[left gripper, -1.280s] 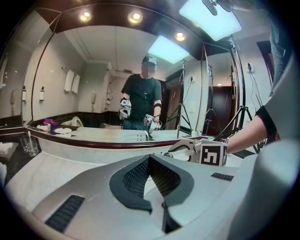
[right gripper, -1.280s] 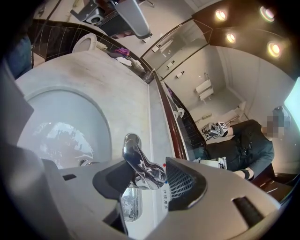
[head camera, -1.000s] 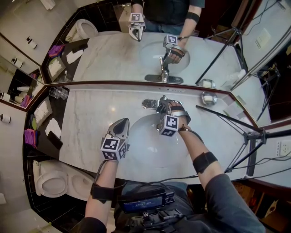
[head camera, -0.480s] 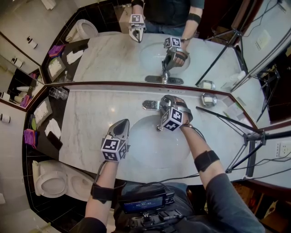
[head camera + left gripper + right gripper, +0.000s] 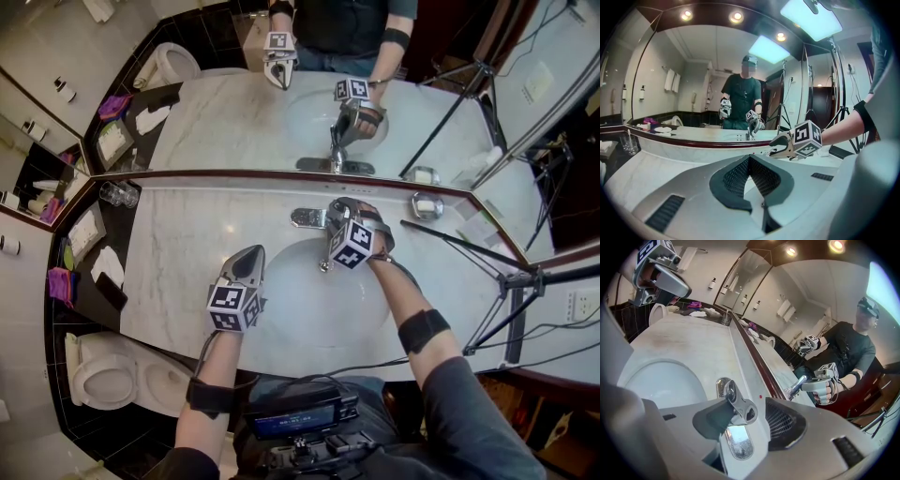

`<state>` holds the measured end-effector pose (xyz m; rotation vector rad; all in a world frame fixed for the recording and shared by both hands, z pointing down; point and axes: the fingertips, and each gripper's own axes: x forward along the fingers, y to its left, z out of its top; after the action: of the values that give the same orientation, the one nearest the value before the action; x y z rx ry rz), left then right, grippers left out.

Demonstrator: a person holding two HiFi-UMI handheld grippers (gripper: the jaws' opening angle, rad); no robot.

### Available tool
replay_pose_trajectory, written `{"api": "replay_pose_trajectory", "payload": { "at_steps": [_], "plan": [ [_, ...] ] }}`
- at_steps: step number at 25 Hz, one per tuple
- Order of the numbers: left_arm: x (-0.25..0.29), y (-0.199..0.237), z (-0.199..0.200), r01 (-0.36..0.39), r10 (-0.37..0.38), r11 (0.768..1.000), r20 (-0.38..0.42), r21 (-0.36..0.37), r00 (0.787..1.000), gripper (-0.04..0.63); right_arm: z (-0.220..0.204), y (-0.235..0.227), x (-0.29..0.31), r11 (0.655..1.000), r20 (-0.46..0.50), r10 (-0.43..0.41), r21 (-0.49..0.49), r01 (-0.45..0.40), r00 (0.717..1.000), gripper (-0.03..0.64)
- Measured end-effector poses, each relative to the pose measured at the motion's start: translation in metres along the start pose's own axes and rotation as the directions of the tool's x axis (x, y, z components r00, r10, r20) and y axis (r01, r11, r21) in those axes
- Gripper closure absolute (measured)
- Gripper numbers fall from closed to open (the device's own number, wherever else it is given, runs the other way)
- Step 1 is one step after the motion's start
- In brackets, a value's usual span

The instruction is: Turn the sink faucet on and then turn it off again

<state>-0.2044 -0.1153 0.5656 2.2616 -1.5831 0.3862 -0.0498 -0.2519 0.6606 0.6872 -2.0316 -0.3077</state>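
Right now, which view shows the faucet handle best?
Right gripper view: the faucet handle sits close up between the right gripper's open jaws. In the head view that gripper covers it, leaving only the base plate. The left gripper view gives just a tiny mirror reflection.

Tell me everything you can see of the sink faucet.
The faucet is polished chrome, a single-lever model on an oblong chrome base plate, mounted on the marble counter behind the white basin, just before the mirror. Its lever handle stands between the open jaws of the right gripper; one jaw seems to touch it, the other stands clear. The spout reaches over the basin. No running water can be made out.
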Motion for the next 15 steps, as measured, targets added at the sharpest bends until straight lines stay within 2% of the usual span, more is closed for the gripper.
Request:
{"api": "replay_pose_trajectory", "payload": {
  "at_steps": [5,13,15],
  "plan": [
    [-0.001,-0.002,0.002,0.001,-0.001,1.0,0.008,0.004,1.0,0.595,-0.004,0.005,-0.006,1.0,-0.018,0.015,0.012,-0.014,1.0,0.376],
    [-0.001,-0.008,0.012,0.02,-0.02,1.0,0.022,0.016,1.0,0.595,-0.01,0.011,-0.044,0.996,0.031,0.022,0.084,-0.024,0.999,0.377],
    [-0.001,-0.01,0.014,0.024,-0.025,1.0,0.025,0.017,0.999,0.595,-0.015,0.007,-0.057,0.991,0.047,0.011,0.136,-0.017,0.999,0.411]
  ]
}}
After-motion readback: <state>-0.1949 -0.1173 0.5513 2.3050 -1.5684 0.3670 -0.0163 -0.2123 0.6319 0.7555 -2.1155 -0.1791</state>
